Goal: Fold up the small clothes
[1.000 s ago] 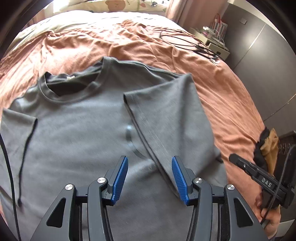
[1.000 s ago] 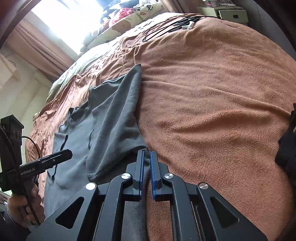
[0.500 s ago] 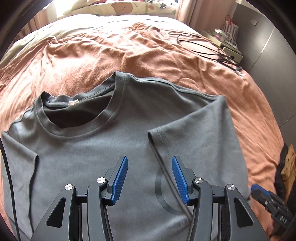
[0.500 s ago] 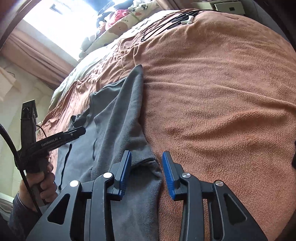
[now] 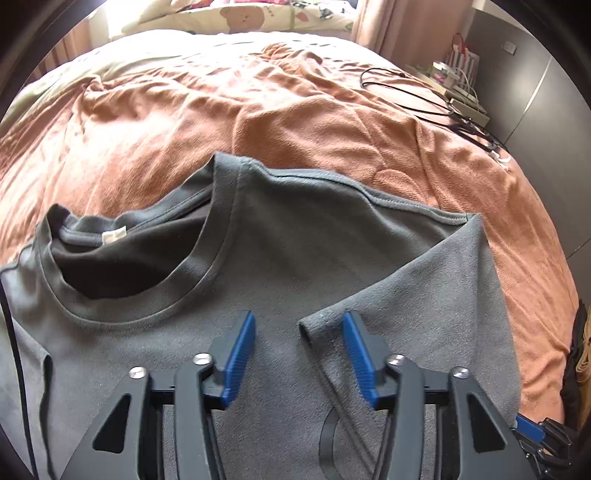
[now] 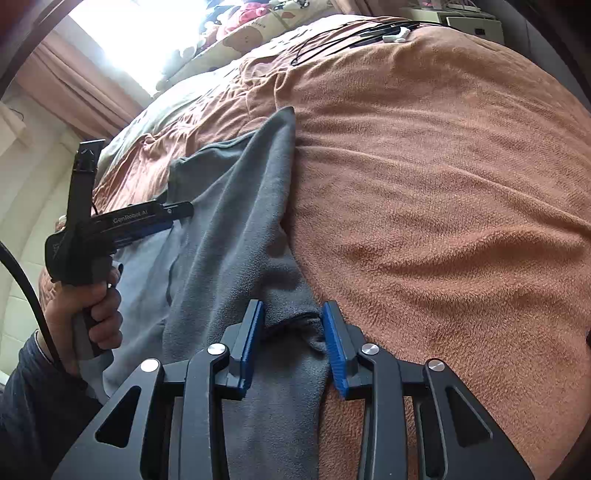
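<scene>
A grey T-shirt (image 5: 295, 251) lies front up on the bed, collar (image 5: 207, 266) to the left. Its right sleeve and side (image 5: 424, 295) are folded over the chest. My left gripper (image 5: 299, 325) hovers low over the chest with its jaws closing. The folded sleeve's hem corner sits between the blue pads, which are not pressing on it. In the right wrist view my right gripper (image 6: 291, 314) straddles a bunched fold of the shirt (image 6: 236, 221) at its outer edge. Its jaws are closing too, with cloth between them but no clear pinch. A hand (image 6: 92, 310) holds the left gripper (image 6: 181, 214) above the shirt.
An orange blanket (image 5: 295, 110) covers the bed, with pillows (image 5: 240, 18) at the head. Black cables (image 5: 424, 96) trail across its far right corner towards a cluttered nightstand (image 5: 461, 96). A dark item (image 5: 576, 362) lies at the bed's right edge.
My left gripper moved forward over the shirt towards the collar, and its jaws narrowed. My right gripper let go of the shirt's edge, opened, then narrowed again around a bunch of cloth.
</scene>
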`<act>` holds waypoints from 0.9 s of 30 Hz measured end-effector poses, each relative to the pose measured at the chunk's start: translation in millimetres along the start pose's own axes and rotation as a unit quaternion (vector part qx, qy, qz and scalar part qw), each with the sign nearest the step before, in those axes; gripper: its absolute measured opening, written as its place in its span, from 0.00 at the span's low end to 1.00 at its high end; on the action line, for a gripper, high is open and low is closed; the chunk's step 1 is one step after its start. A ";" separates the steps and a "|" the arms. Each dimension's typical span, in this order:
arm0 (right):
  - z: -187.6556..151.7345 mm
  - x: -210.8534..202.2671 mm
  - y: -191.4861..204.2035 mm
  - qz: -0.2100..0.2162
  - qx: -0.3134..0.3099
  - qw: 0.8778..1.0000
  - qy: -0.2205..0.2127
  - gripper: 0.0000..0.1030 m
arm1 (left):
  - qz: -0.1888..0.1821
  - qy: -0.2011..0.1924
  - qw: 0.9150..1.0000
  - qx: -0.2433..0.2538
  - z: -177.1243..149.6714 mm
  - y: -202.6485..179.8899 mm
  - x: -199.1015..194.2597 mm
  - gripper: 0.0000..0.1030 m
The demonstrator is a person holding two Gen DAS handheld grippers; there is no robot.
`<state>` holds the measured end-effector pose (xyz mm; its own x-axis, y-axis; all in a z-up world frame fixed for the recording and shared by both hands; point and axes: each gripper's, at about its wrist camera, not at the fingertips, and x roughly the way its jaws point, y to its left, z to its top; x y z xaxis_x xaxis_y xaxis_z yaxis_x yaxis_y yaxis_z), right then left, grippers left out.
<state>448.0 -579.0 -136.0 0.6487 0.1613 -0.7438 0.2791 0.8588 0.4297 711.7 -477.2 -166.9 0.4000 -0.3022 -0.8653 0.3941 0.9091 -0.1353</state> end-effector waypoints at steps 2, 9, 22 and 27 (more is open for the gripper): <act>0.1 0.9 -0.6 0.003 0.007 1.000 0.000 0.21 | -0.008 0.009 1.000 0.007 2.0 -3.4 2.3 0.14; -0.5 0.8 -1.5 0.001 0.006 1.000 0.004 0.18 | -0.035 -0.030 0.999 0.015 8.5 -4.8 -34.5 0.03; -3.5 -1.4 1.1 -0.006 0.003 1.000 0.005 0.18 | 0.000 0.003 1.000 -0.010 -9.5 22.6 -24.3 0.03; -2.7 -3.3 2.0 -0.003 0.002 1.000 0.007 0.18 | 0.033 0.016 0.999 0.010 -15.1 18.4 -6.3 0.03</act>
<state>444.5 -576.4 -134.1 0.6371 0.1620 -0.7536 0.2862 0.8581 0.4264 704.0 -454.3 -171.2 0.3994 -0.2313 -0.8871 0.3833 0.9211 -0.0676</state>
